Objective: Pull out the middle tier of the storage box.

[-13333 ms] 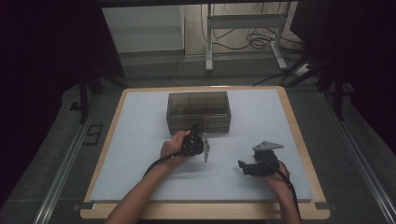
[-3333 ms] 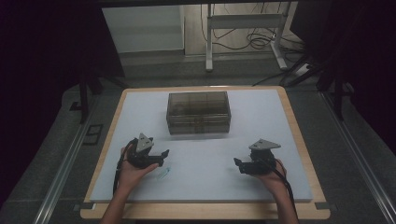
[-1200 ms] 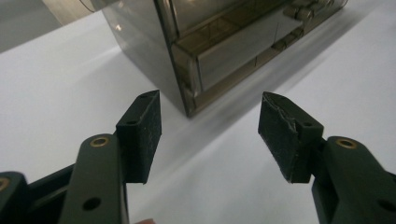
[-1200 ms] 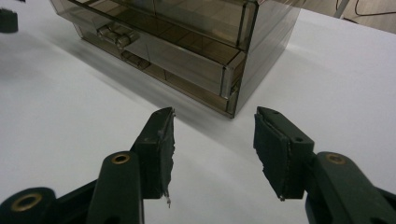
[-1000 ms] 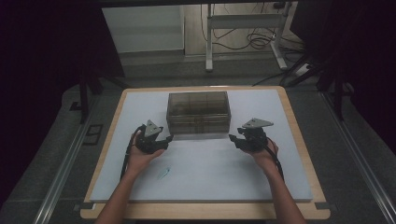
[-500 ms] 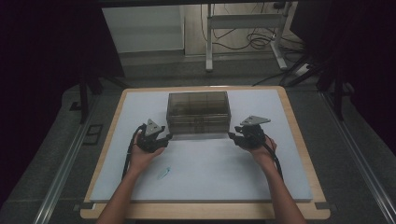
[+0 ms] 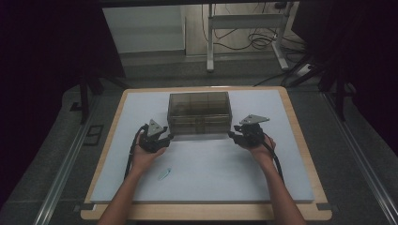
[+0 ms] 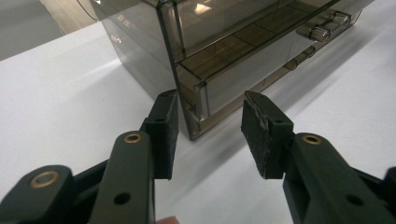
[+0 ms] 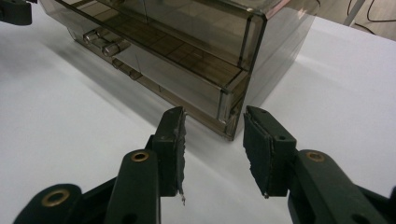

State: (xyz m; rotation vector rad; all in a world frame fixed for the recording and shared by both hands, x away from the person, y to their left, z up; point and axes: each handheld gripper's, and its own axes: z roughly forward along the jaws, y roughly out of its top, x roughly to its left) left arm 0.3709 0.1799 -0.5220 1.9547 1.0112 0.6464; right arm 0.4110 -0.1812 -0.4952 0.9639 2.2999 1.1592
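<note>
Flanking the smoky drawer box (image 7: 199, 115) from both ends, the two grippers point inward at its near lower corners. The box stands on the white bench (image 7: 211, 173) toward the far middle, its long axis running left to right, drawer fronts facing the person. The left gripper (image 7: 164, 138) sits at the box's near-left corner, the right gripper (image 7: 233, 135) at the near-right corner, each about equally close, so neither hand has the advantage.

In the left gripper view, the jaws stand partly open, having just been closing, and the box's corner post (image 8: 198, 107) lies just ahead of the gap, not yet between the pads and untouched. In the right gripper view, the jaws are likewise partly open, with the box's corner (image 9: 231, 116) just beyond the tips; nothing is gripped.

The coming move likely turns on each gripper advancing straight along its own axis toward the corner edge. A small pale blue item (image 7: 164, 174) lies on the bench near the left forearm, well apart from the box.
</note>
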